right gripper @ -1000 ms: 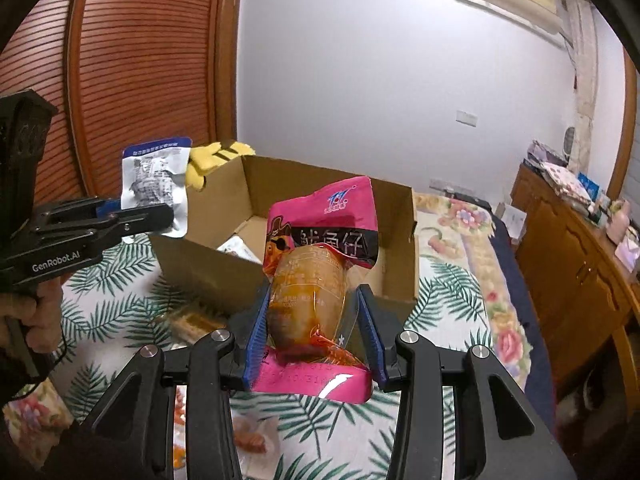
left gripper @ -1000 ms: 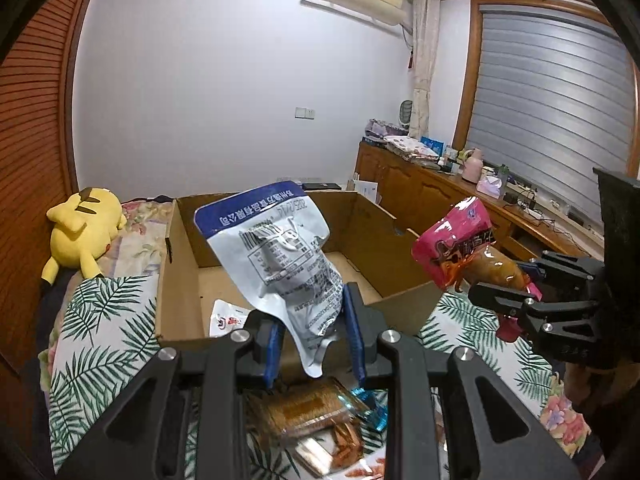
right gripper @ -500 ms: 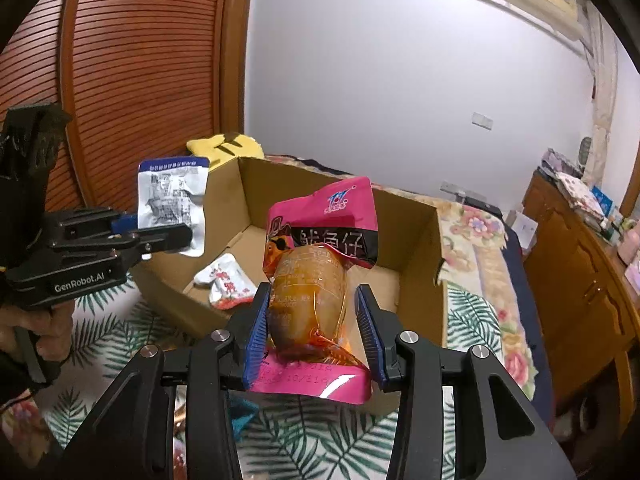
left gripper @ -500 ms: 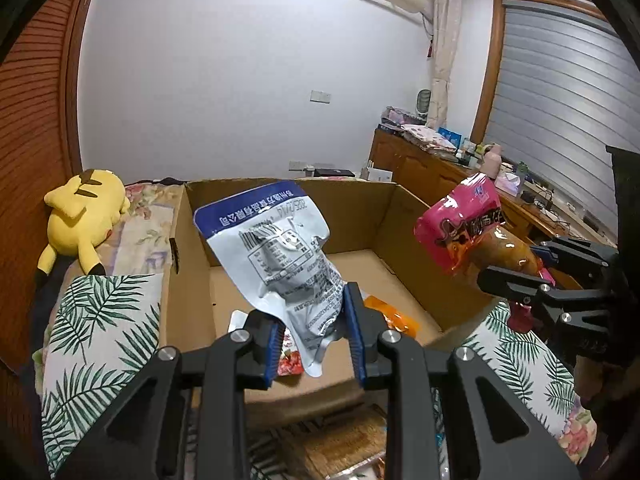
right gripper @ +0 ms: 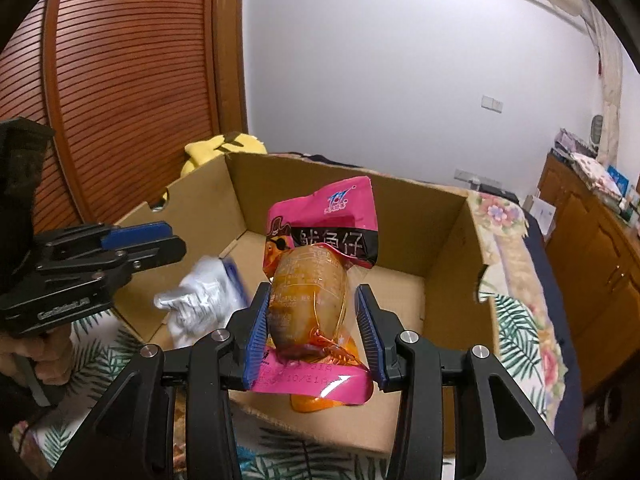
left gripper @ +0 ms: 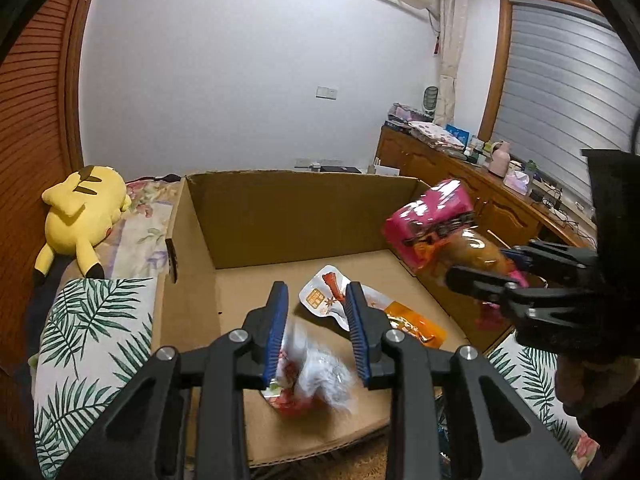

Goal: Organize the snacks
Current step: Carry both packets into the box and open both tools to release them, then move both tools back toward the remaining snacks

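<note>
Room lighting is even, indoor and moderately dim, with soft shadows inside the box (left gripper: pixel 280 216). Fisheye curvature bends walls; corners are black vignette. The white packet (right gripper: pixel 204 300) is motion-blurred in both views. Glare spots mark the pink packet (right gripper: pixel 320 264).

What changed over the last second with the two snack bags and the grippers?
The left gripper opened and let go of the white and blue bag, now blurred, dropping into the cardboard box. Both grippers advanced over the box. The pink squid bag remains between the right gripper's fingers.
</note>
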Demonstrator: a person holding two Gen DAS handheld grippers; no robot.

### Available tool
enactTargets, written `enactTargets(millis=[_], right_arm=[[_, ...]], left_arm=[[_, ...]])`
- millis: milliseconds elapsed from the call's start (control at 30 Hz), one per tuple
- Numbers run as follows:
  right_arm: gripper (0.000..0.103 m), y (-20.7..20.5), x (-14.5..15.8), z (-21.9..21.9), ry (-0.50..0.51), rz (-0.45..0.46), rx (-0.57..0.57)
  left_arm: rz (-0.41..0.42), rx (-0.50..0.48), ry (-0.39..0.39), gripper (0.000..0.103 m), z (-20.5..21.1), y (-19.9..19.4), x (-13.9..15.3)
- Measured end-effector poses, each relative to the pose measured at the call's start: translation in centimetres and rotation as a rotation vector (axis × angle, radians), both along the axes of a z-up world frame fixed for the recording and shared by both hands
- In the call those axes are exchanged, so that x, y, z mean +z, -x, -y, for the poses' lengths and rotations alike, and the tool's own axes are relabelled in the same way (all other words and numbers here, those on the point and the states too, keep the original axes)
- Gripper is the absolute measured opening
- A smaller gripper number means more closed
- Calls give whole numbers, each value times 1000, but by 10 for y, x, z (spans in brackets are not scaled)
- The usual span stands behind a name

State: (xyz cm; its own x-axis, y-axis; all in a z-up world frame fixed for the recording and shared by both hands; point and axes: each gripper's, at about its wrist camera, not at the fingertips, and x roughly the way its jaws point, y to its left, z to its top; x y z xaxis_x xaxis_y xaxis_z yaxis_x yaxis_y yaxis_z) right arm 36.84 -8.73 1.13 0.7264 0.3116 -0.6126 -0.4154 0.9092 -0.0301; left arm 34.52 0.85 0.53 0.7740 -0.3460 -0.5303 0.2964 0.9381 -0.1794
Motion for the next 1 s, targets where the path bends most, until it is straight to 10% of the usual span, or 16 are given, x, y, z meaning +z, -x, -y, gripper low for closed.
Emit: enactTargets(millis=[400, 1000], right_arm=[[43, -18, -12, -6, 0, -41, -6], [49, 16, 3, -7, -38, 30, 16]], left_arm=[[44, -12, -69, 50, 11, 0, -4], [60, -3, -113, 54, 15, 2, -7]])
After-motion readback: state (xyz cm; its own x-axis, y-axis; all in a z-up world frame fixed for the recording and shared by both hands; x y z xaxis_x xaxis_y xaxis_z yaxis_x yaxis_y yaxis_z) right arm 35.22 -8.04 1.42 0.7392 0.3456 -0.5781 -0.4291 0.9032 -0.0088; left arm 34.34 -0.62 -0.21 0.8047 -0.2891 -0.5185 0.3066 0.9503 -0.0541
